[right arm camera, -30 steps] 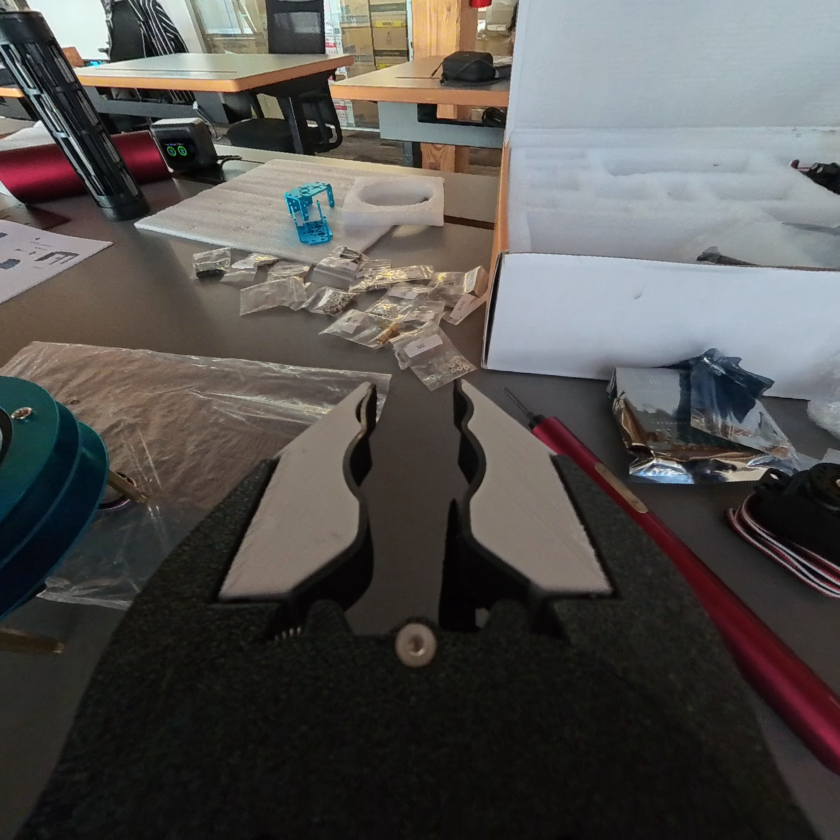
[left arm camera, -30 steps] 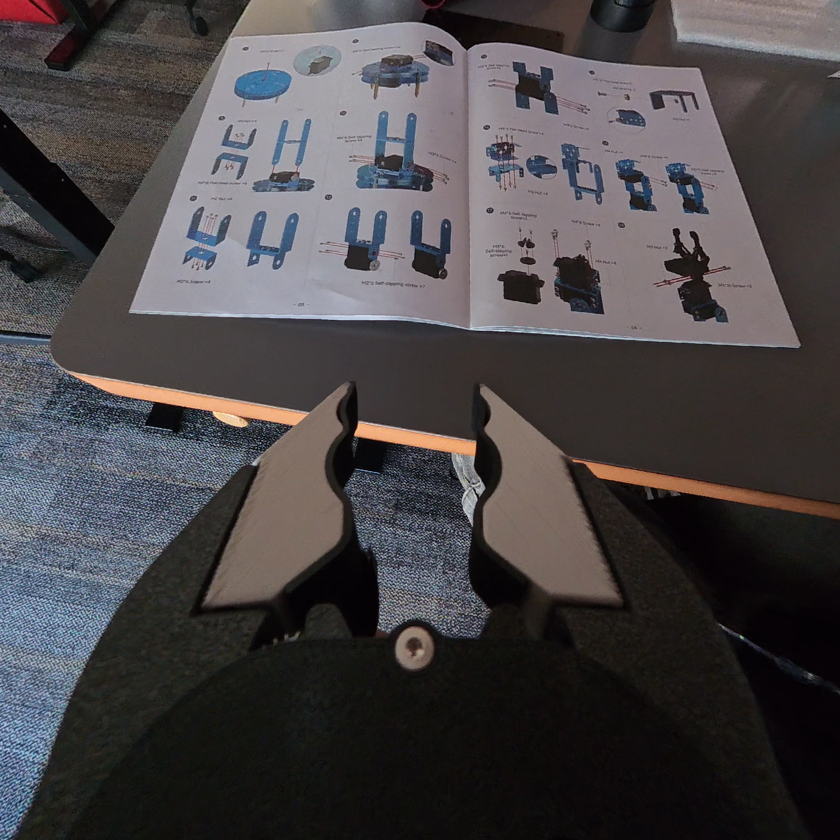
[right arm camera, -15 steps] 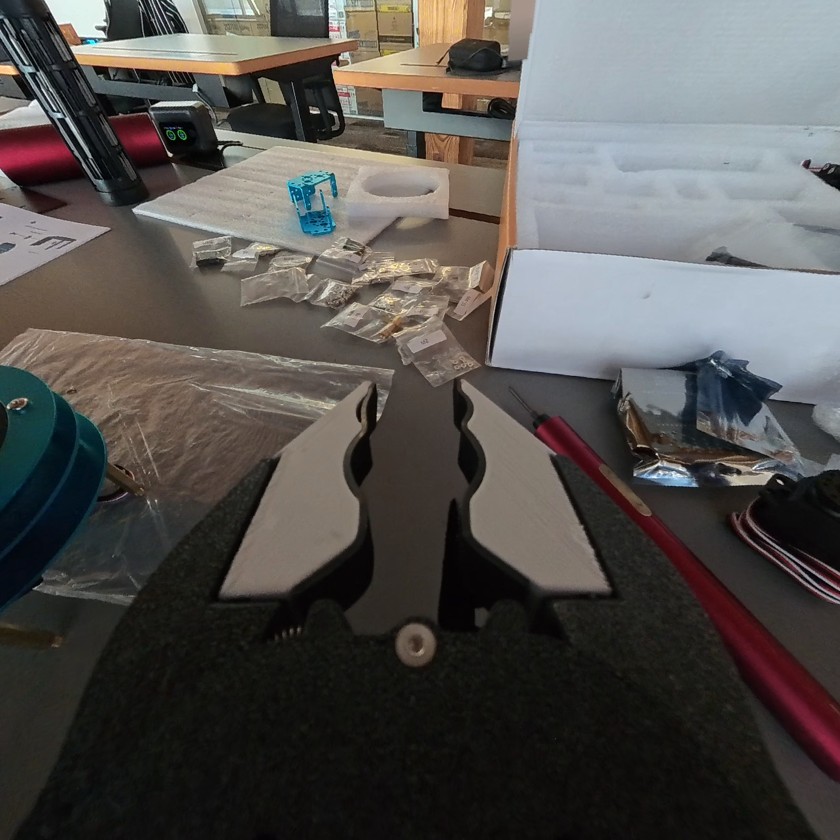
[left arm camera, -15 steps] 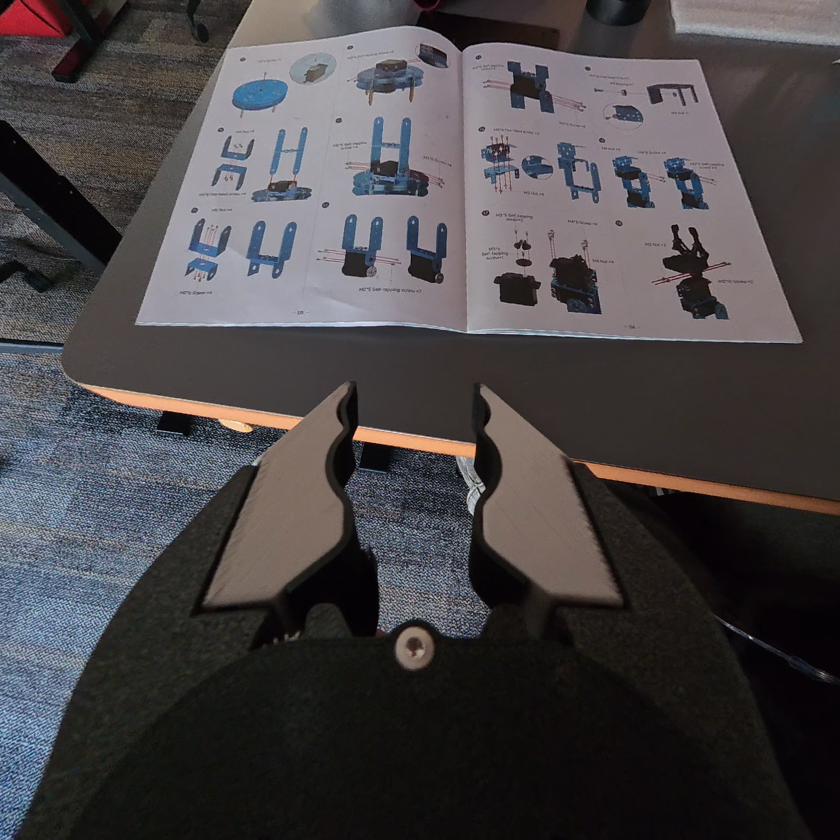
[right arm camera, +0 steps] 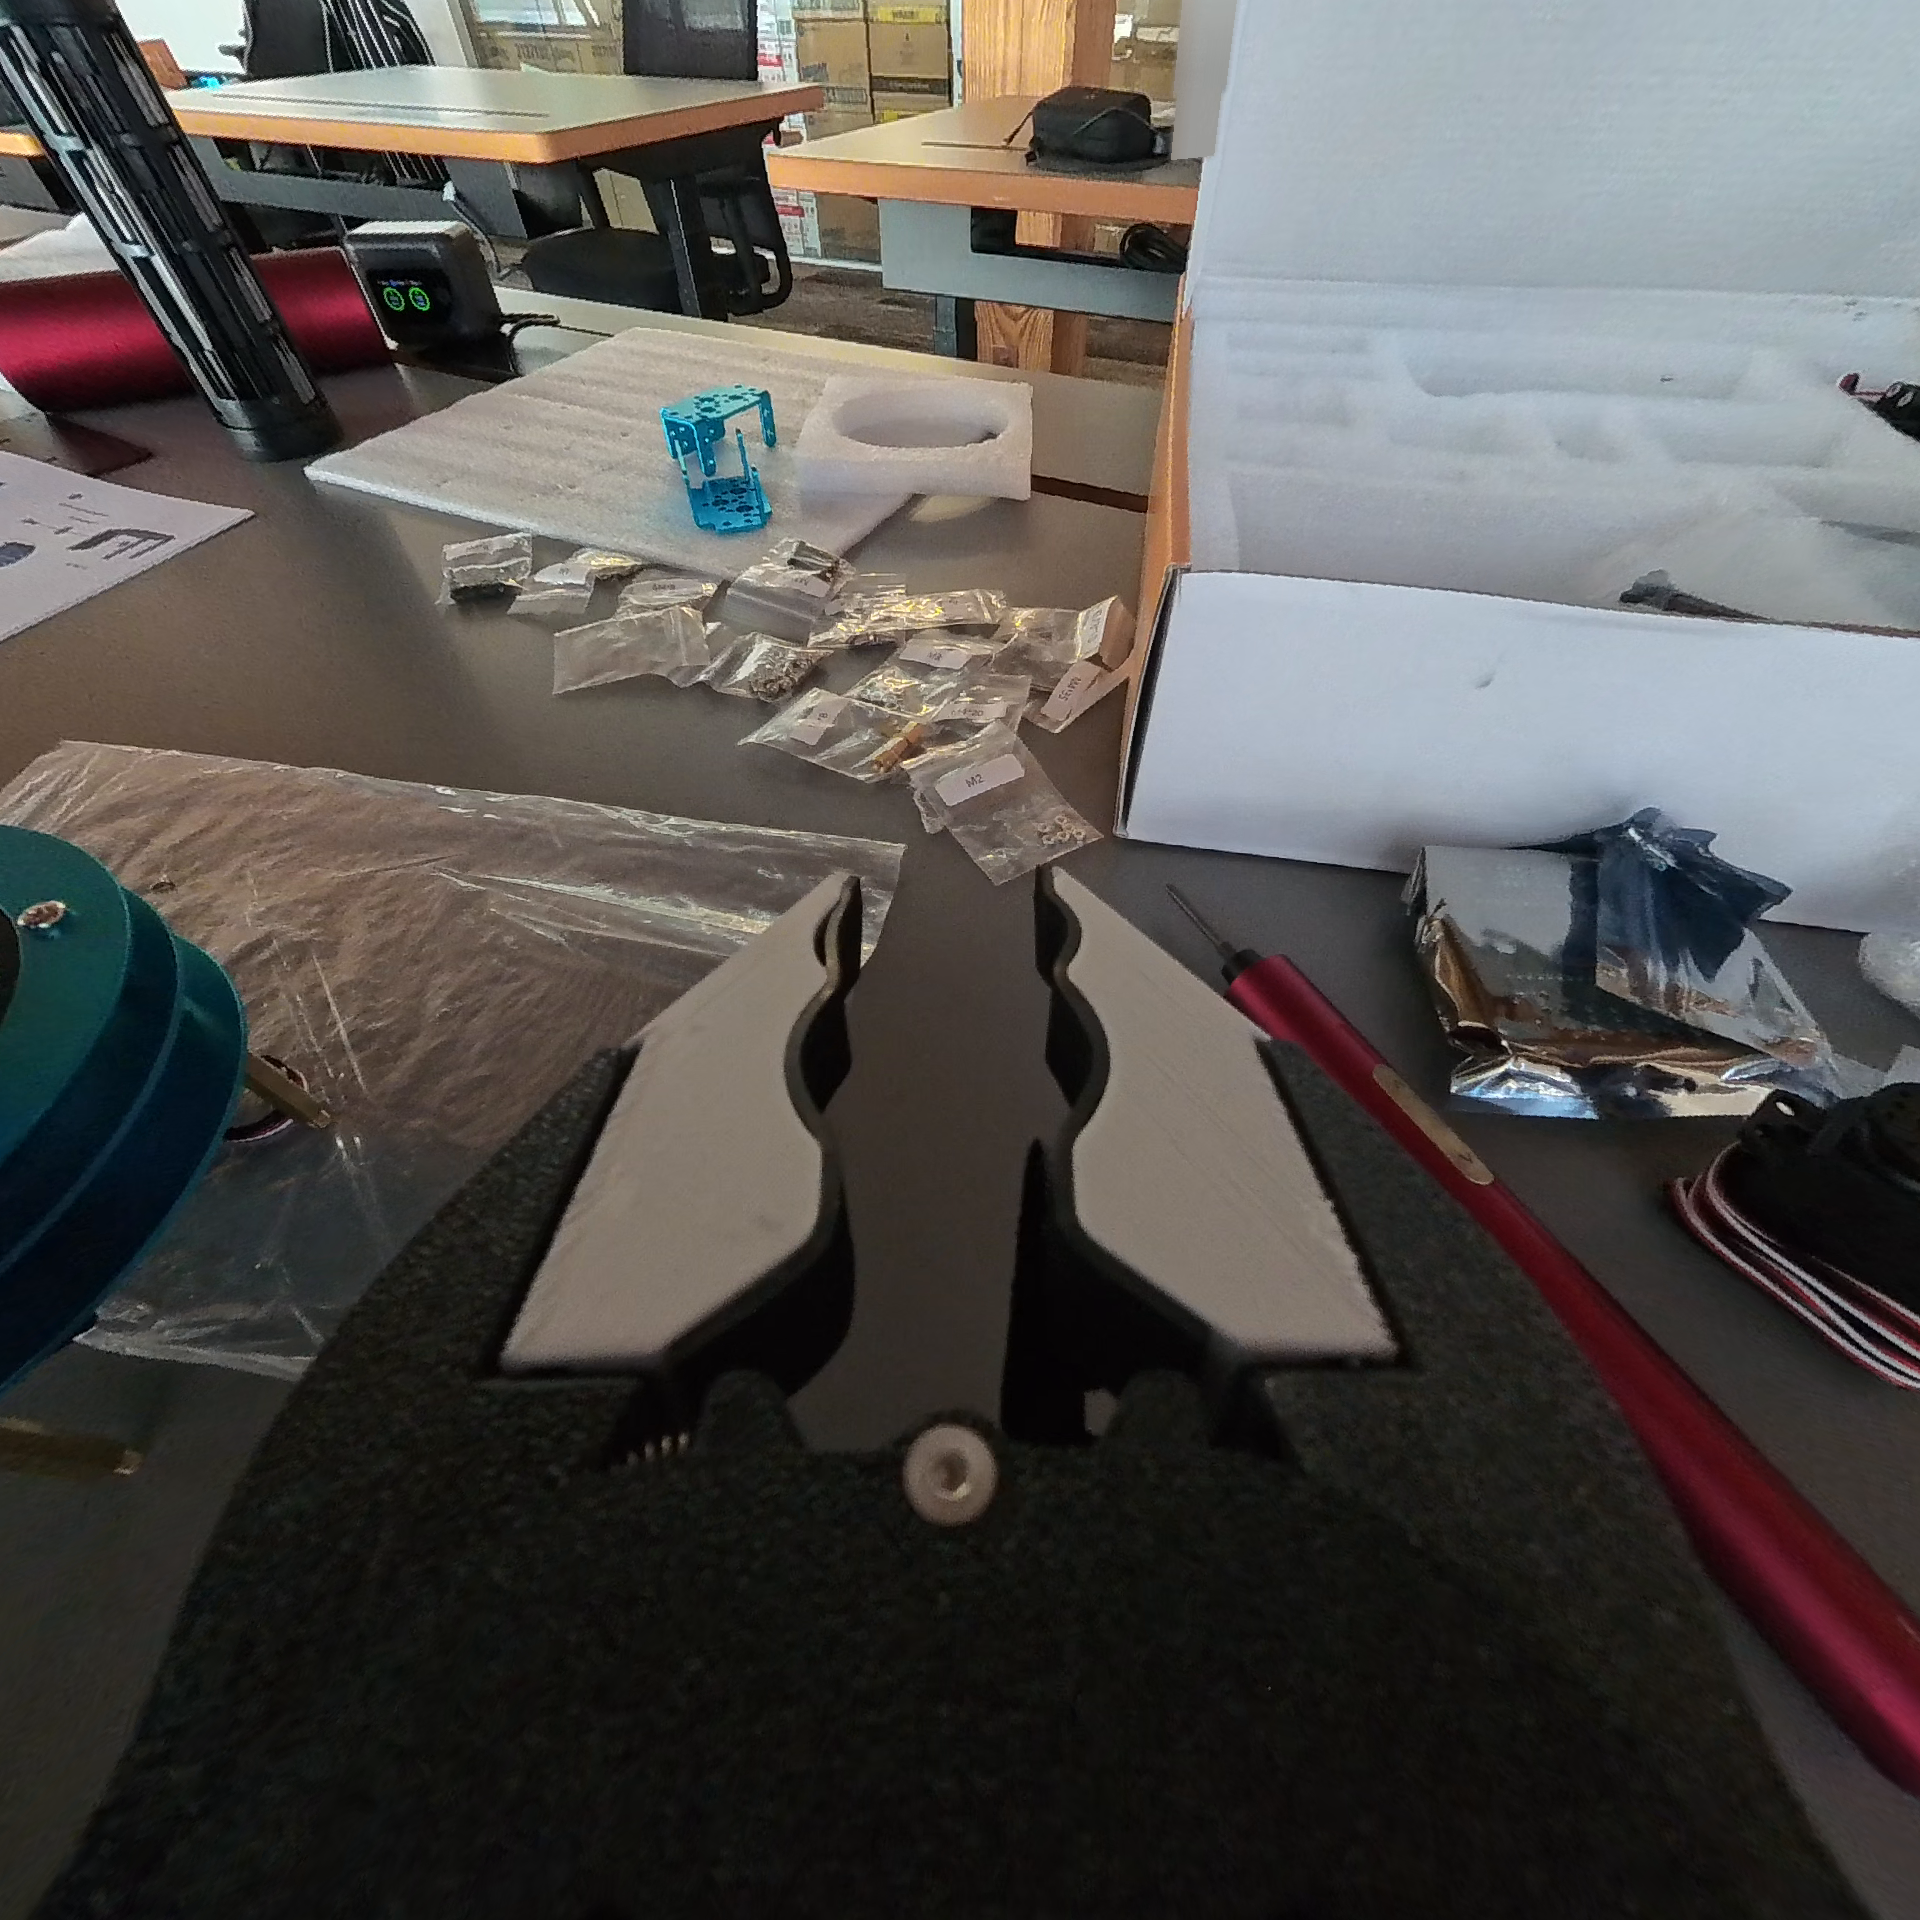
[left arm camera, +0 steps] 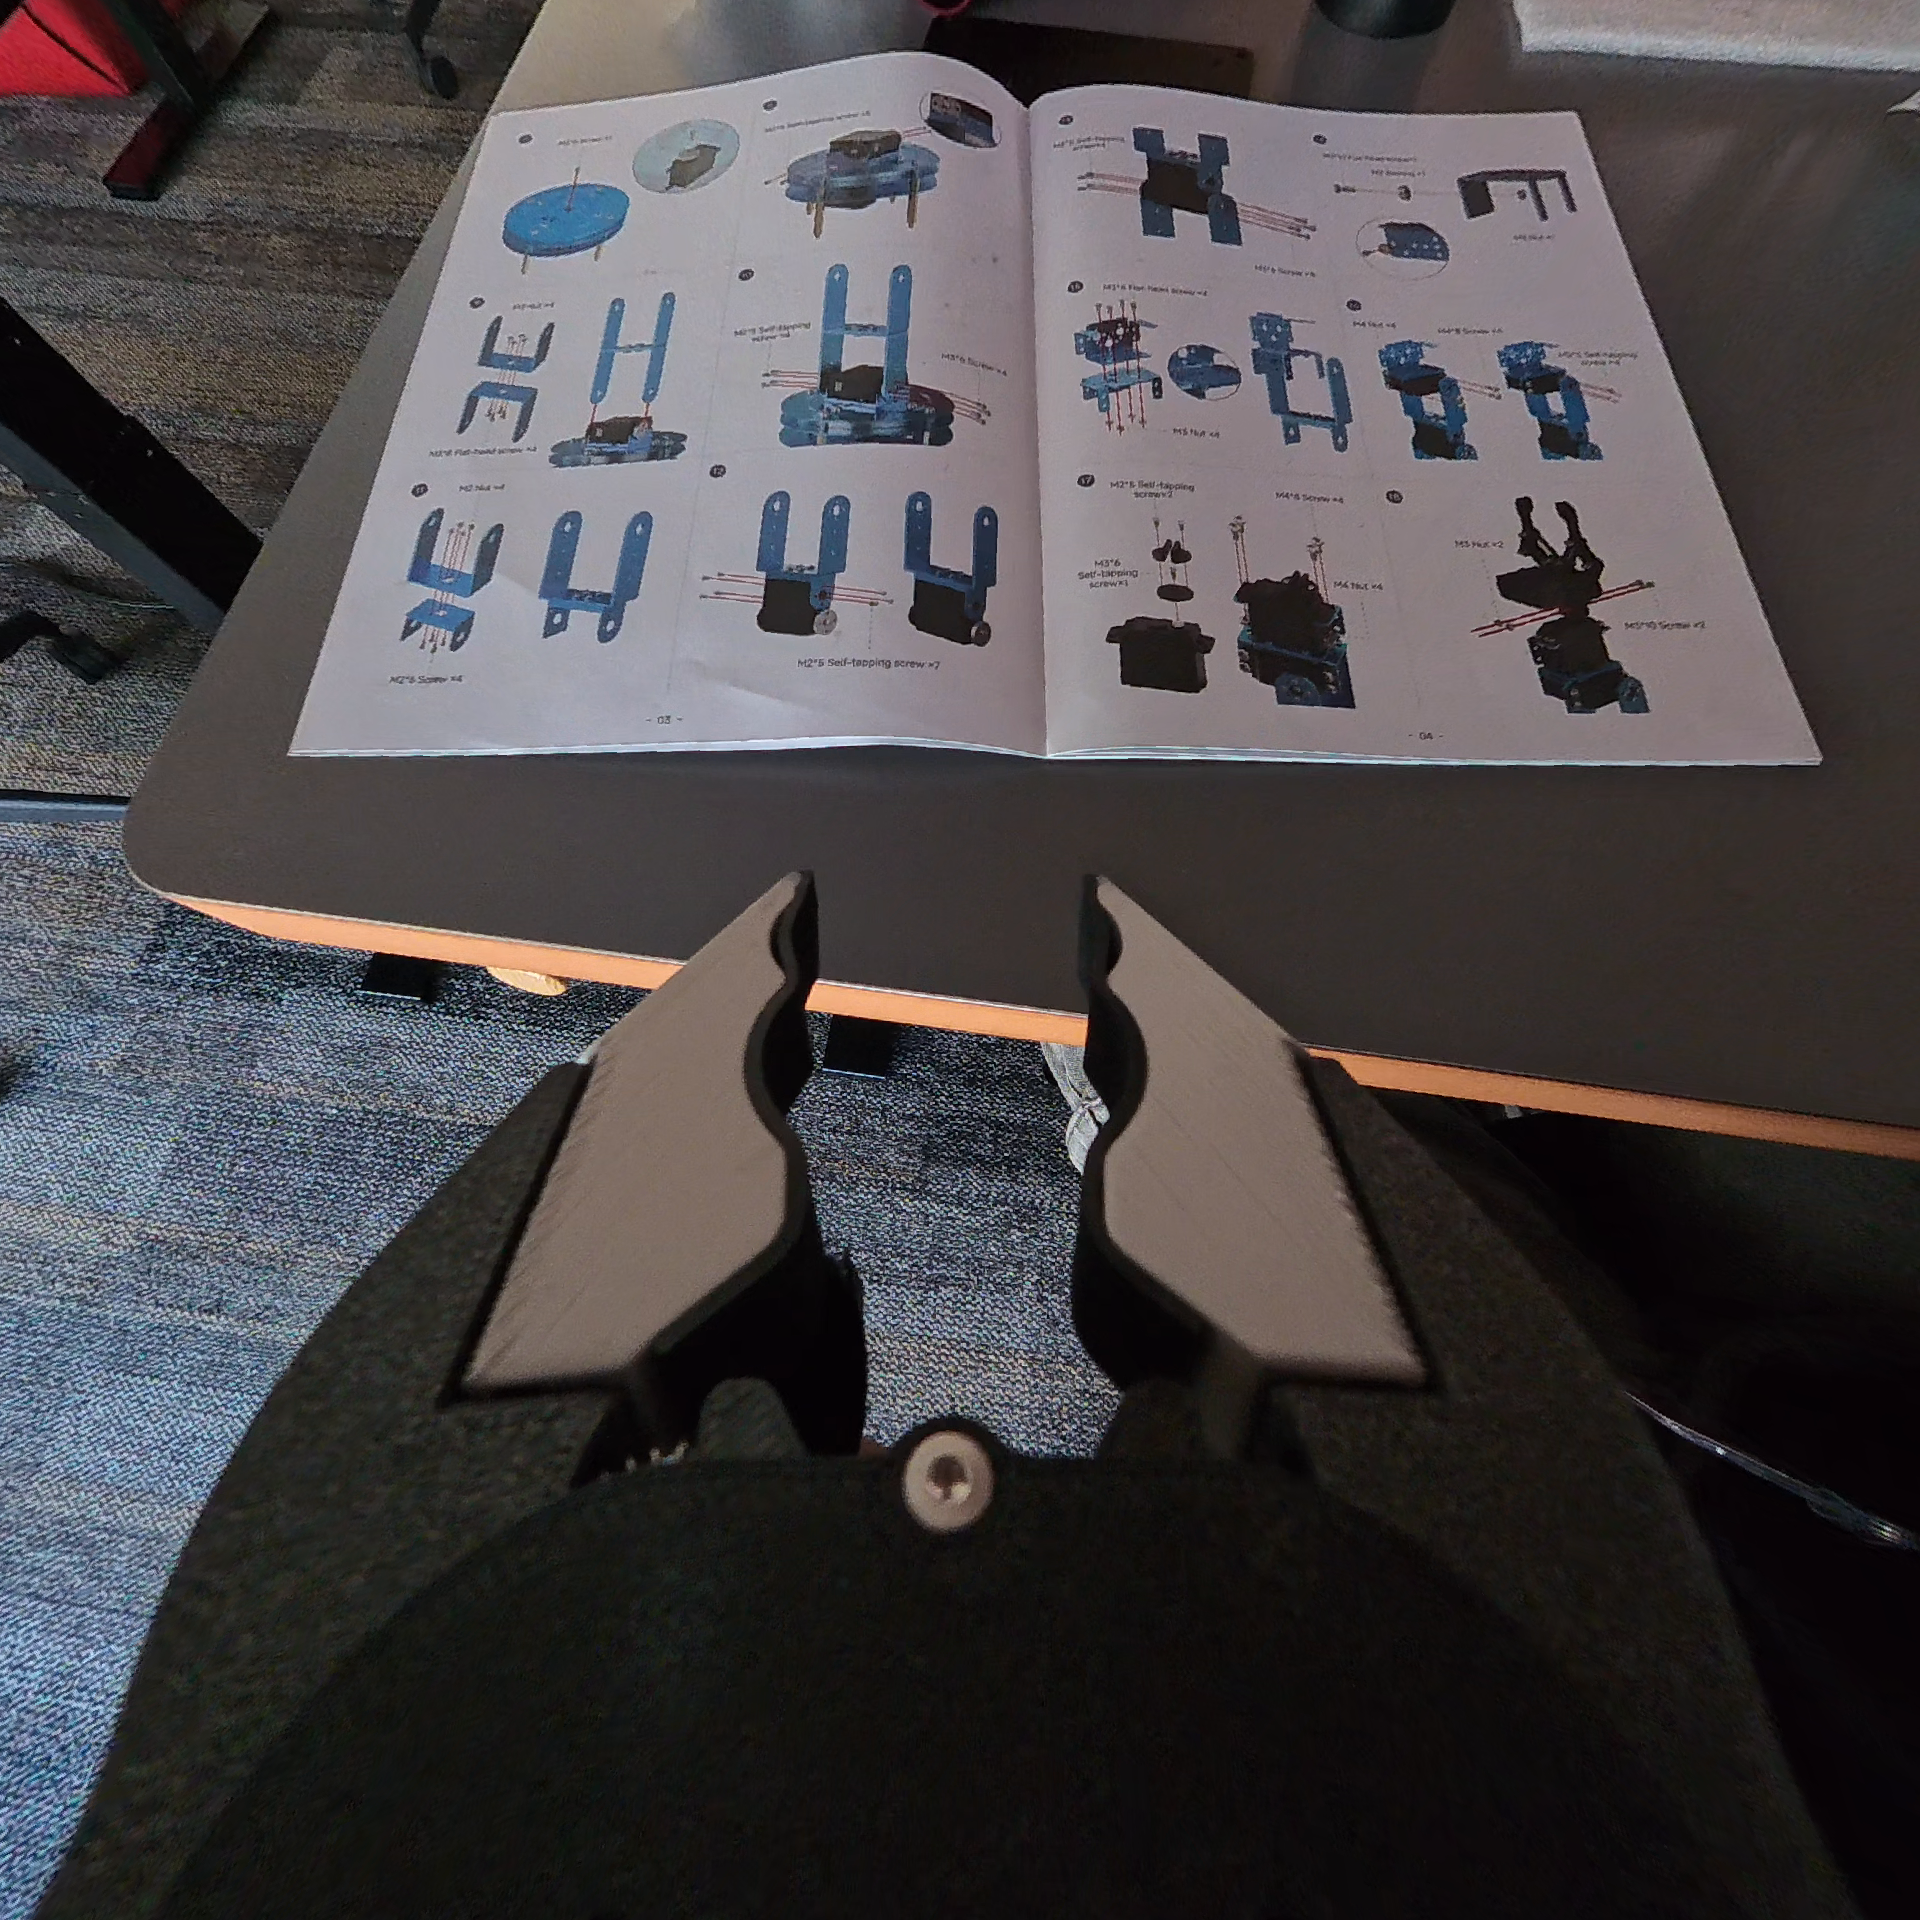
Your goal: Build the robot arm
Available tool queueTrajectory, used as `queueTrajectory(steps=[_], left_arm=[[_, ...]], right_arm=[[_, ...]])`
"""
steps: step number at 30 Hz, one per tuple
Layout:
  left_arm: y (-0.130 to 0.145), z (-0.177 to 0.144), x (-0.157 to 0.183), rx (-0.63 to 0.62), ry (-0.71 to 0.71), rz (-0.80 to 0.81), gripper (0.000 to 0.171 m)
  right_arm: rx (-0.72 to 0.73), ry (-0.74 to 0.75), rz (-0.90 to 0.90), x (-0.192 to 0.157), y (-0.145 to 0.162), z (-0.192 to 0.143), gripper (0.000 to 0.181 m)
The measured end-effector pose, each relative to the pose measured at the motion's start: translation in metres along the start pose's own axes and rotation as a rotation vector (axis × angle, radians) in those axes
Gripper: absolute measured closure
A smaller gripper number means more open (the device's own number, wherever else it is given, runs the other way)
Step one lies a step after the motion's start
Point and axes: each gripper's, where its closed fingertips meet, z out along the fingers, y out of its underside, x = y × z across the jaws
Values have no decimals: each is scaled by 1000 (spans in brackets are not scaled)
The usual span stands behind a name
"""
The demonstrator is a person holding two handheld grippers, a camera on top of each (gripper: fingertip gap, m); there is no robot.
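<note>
My left gripper [left arm camera: 948, 894] is open and empty. It hovers at the near edge of a dark table [left arm camera: 935, 842], in front of an open assembly booklet [left arm camera: 1039, 416] with blue part drawings. My right gripper [right arm camera: 948, 894] is open and empty, low over the table [right arm camera: 312, 644]. A red screwdriver [right arm camera: 1558, 1299] lies just to its right. A clear plastic sheet [right arm camera: 416, 914] lies to its left, with a teal round base [right arm camera: 94, 1091] at the left edge. Several small bags of screws [right arm camera: 831, 655] lie ahead of it, and a small blue bracket [right arm camera: 717, 457] stands beyond them.
An open white box [right arm camera: 1507, 727] with foam stands at the right. A silver foil bag [right arm camera: 1600, 997] and a black servo with red and white wires [right arm camera: 1839, 1195] lie in front of it. A white foam sheet [right arm camera: 540, 436], foam ring [right arm camera: 920, 436] and black tower [right arm camera: 166, 239] stand behind. Carpet [left arm camera: 208, 1195] lies below the table edge. The gap from one gripper's tips to the other's is roughly 70 cm. Between my right fingertips and the small blue bracket [right arm camera: 717, 457] there is roughly 35 cm.
The left gripper's view has shifted slightly, with the booklet a little lower and to the right. The right gripper has drawn back and risen slightly; the bags and box sit lower in view.
</note>
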Motion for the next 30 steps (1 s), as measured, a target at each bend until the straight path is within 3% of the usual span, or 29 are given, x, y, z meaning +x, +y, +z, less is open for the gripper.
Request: queueTrajectory(steps=[30], left_arm=[[-8, -2, 16, 27, 36, 16, 124]], right_arm=[[6, -7, -9, -2, -1, -1, 149]])
